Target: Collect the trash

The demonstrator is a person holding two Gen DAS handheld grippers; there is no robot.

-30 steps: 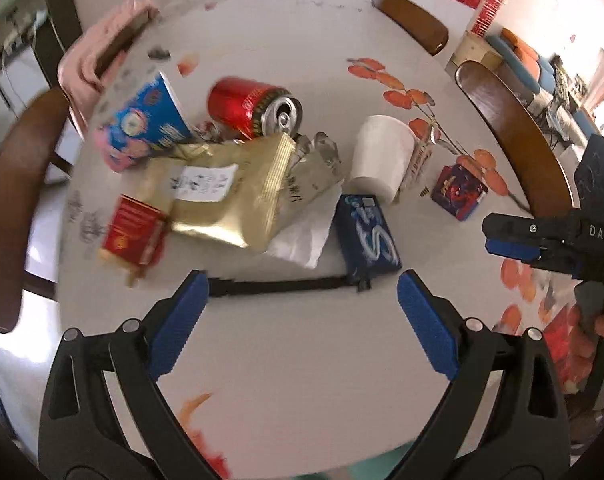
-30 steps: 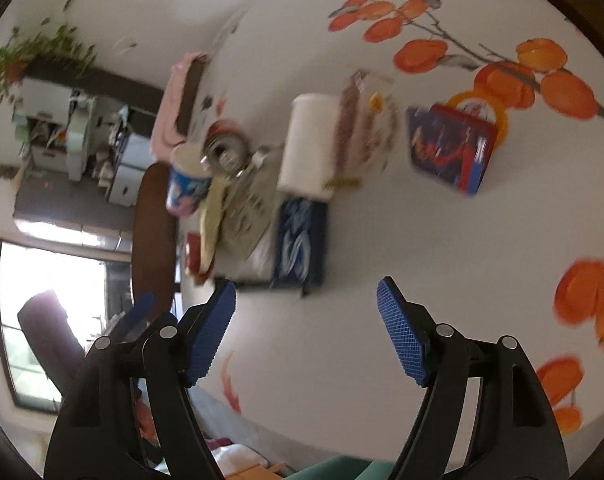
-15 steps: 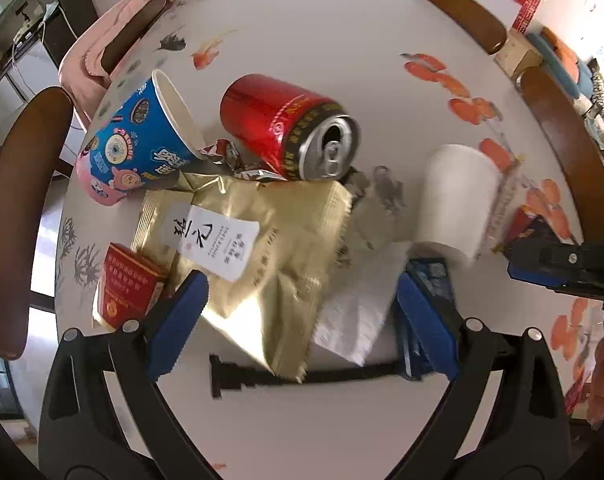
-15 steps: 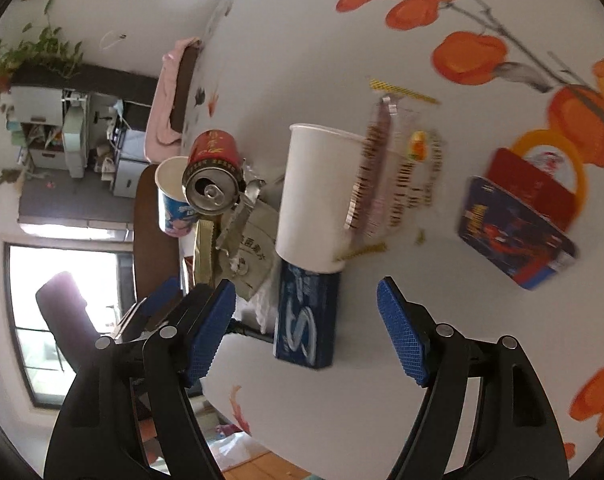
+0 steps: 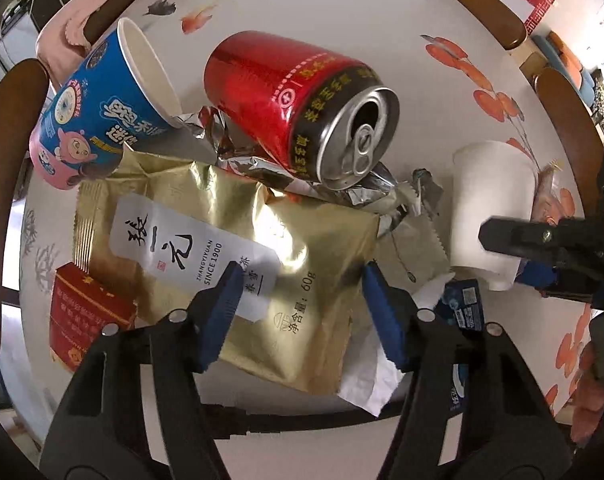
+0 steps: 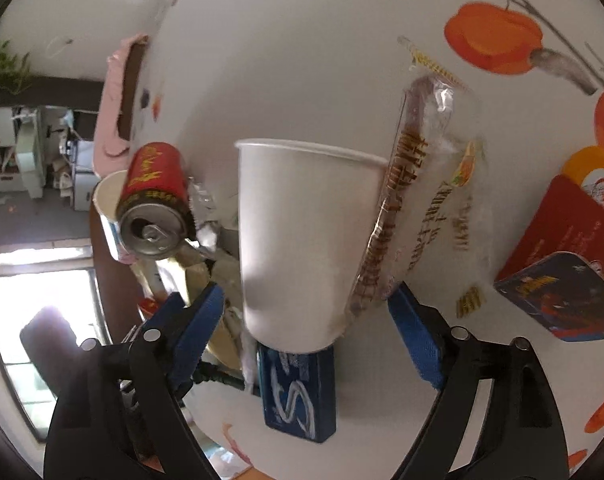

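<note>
A pile of trash lies on the round white table (image 5: 342, 8). In the left wrist view my left gripper (image 5: 302, 312) is open, its blue pads over a gold tea bag (image 5: 230, 248). Behind it lie a red can (image 5: 290, 100), a blue paper cup (image 5: 102, 112) and crumpled foil (image 5: 238, 152). My right gripper (image 6: 306, 328) is open around the base of a white paper cup (image 6: 302, 240) lying on its side, also in the left wrist view (image 5: 490, 204). A clear snack wrapper (image 6: 430, 184) leans on it. A blue gum box (image 6: 298, 392) lies below.
A red cigarette pack (image 5: 86, 312) sits at the left, a white tissue (image 5: 366, 372) under the gold bag. A red and blue card packet (image 6: 562, 272) lies to the right. A black strap (image 5: 294, 420) crosses the near table. Wooden chairs (image 5: 6, 160) ring the table; one holds pink cloth (image 5: 74, 28).
Both grippers have moved forward into the pile. The left one now stands over the gold bag and its jaws have narrowed. The right one now straddles the white cup.
</note>
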